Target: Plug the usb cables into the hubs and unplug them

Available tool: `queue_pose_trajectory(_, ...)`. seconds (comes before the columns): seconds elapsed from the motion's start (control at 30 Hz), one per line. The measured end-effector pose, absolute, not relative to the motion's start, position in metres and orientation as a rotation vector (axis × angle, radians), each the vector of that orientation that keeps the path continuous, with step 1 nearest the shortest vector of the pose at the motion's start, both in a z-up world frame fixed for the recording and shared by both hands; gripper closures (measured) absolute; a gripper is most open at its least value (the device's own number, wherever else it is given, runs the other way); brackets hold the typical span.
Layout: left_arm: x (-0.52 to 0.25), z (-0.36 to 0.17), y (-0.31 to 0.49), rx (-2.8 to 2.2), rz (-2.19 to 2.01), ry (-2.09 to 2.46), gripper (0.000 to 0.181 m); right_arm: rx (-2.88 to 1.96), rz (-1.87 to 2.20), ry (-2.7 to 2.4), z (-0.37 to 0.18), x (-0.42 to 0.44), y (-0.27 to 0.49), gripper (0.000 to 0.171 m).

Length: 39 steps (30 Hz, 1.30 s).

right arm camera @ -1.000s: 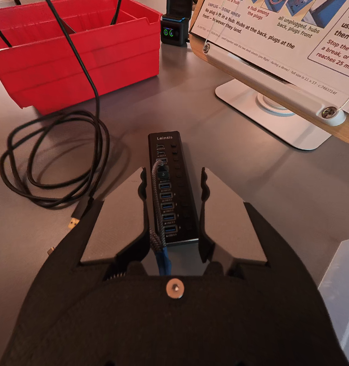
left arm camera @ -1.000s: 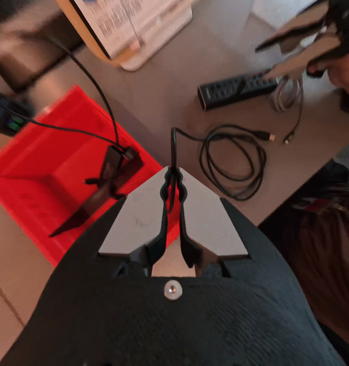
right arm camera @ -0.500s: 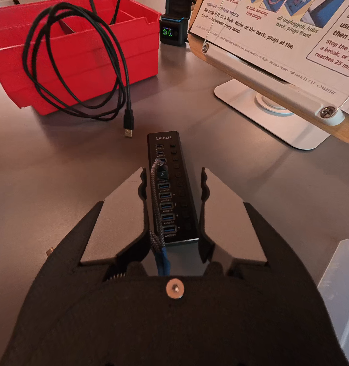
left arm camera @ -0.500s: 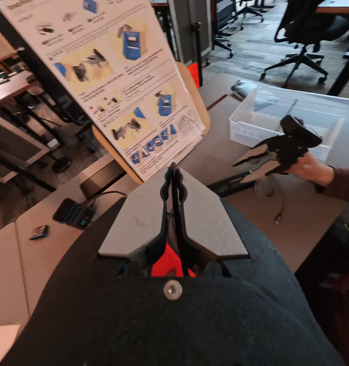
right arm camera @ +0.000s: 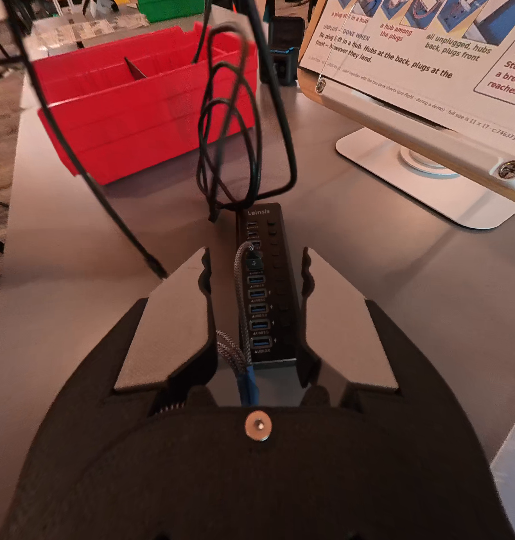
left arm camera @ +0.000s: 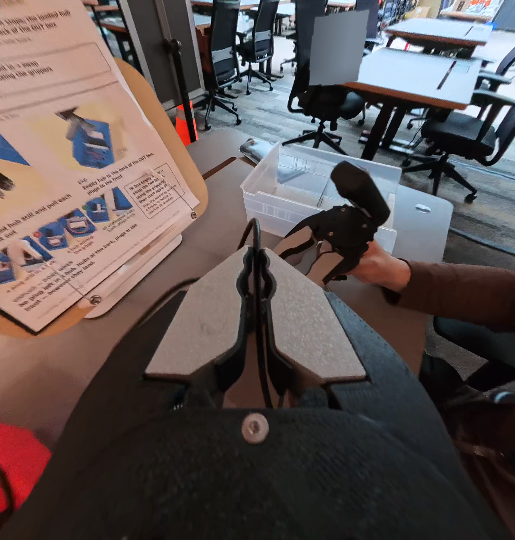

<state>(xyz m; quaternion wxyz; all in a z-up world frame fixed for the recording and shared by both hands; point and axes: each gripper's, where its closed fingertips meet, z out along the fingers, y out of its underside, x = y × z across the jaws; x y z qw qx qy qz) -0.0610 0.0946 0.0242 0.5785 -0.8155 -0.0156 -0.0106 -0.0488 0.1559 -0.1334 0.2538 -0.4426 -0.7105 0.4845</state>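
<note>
Left gripper point(left arm camera: 255, 257), jaws pinching the black cable point(right arm camera: 230, 131), has swung its coil over the hub point(right arm camera: 265, 280) between the right gripper's point(right arm camera: 255, 271) spread jaws — plugging comes next!

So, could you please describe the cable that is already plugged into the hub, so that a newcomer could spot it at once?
Start at the red bin on the grey table; nearer the camera lies a long black hub, between the open jaws of the right gripper. The braided grey cable rises from one of its ports and runs back along its left edge. Unlike the smooth black cable dangling behind, it is woven and plugged in.
</note>
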Motion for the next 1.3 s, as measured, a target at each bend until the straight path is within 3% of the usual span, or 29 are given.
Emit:
queue_pose_trajectory(0.33, -0.1, -0.039, 0.117, -1.783, -0.191, -0.114, 0.178, -1.223, 1.162, -2.004, -0.156, -0.055, 0.156, 0.113)
queue_pose_trajectory(0.83, -0.15, -0.088, 0.114, -1.833, 0.11, -0.193, 0.178, -1.279, 1.145, -1.919, -0.149, -0.055, 0.172, 0.114)
queue_pose_trajectory(1.03, -0.144, -0.085, 0.114, -1.817, 0.075, -0.166, 0.178, -1.288, 1.157, -1.915, -0.149, -0.055, 0.173, 0.114)
queue_pose_trajectory(1.2, -0.092, -0.068, 0.118, -1.744, -0.196, 0.082, 0.178, -1.28, 1.164, -1.917, -0.148, -0.054, 0.171, 0.115)
queue_pose_trajectory(1.3, -0.061, -0.082, 0.122, -1.805, -0.362, 0.196, 0.159, -1.28, 1.166, -1.923, -0.149, -0.055, 0.17, 0.115)
